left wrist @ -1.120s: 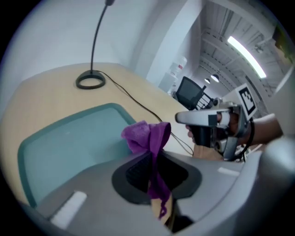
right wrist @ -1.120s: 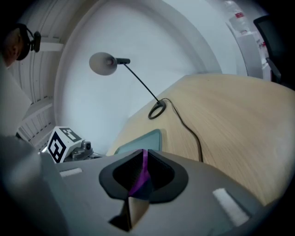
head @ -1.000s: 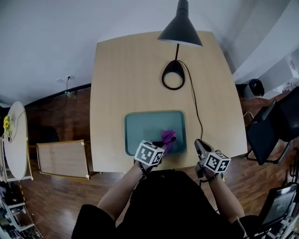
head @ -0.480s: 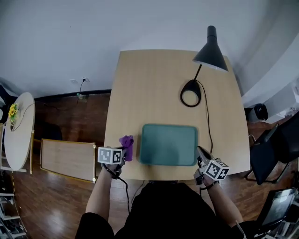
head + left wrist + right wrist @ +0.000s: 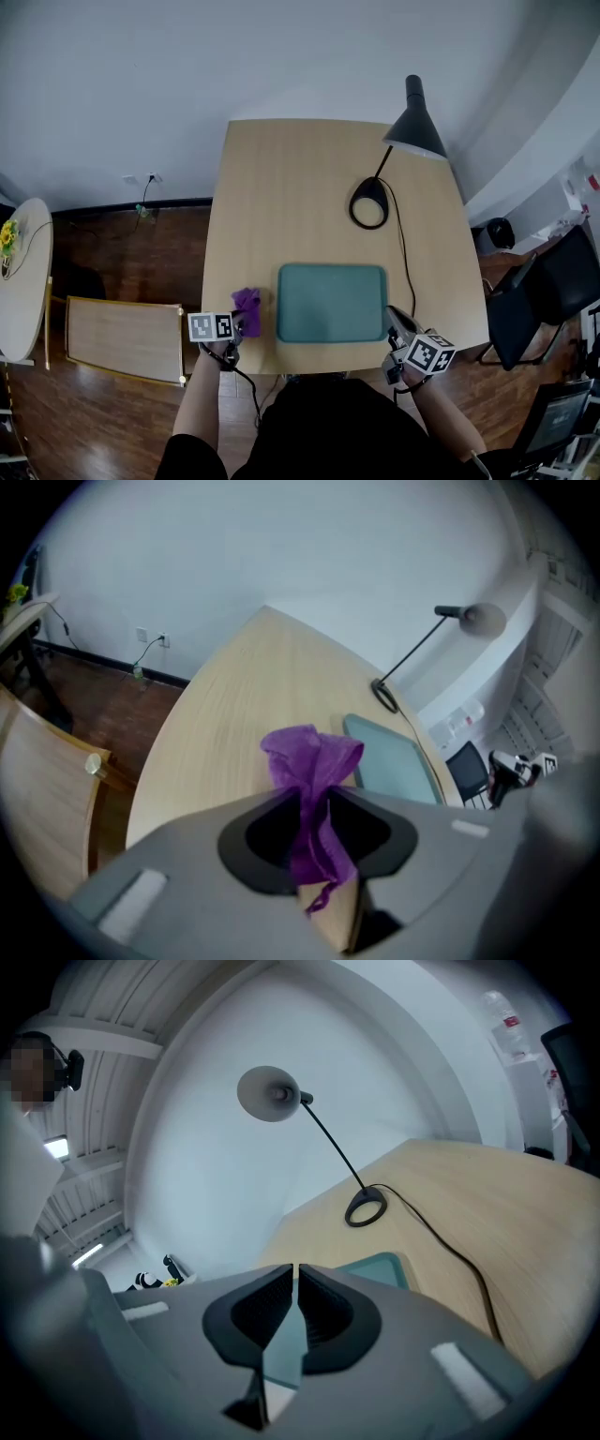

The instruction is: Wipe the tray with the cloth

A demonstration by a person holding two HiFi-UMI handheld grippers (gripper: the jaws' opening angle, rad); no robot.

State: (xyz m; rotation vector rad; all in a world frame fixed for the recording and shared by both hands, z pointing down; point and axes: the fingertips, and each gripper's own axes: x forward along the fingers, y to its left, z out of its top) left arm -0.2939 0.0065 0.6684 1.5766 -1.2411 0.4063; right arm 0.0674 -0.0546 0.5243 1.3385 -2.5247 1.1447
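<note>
Quick update from my end. The worktop (image 5: 300, 187) is the big pale slab filling the middle of the head view, and the teal tray (image 5: 333, 302) sits near its lower edge, just right of centre. A second ago the purple cloth (image 5: 247, 299) was on the tray's lower half with my left tool on it. Now the cloth is off the tray completely, sitting on bare wood just beside the tray's left edge, and nothing shows on the tray surface.

In the left gripper view the cloth is a bunched-up wad standing just past the tips, with a tail of fabric trailing back down the gap. The left tool (image 5: 314, 806) has just been opening. Its jaws stand apart with the tail lying loose between them, so I'd call that a let-go rather than a grip.

The right tool (image 5: 294, 1283) is at the lower right of the head view, off the tray's near right corner. Its jaws are closed to a thin slit with nothing in them.

My read: wiping's done and I'm parking the cloth. If the tray needs another pass, I'd have to re-grab that wad first.
</note>
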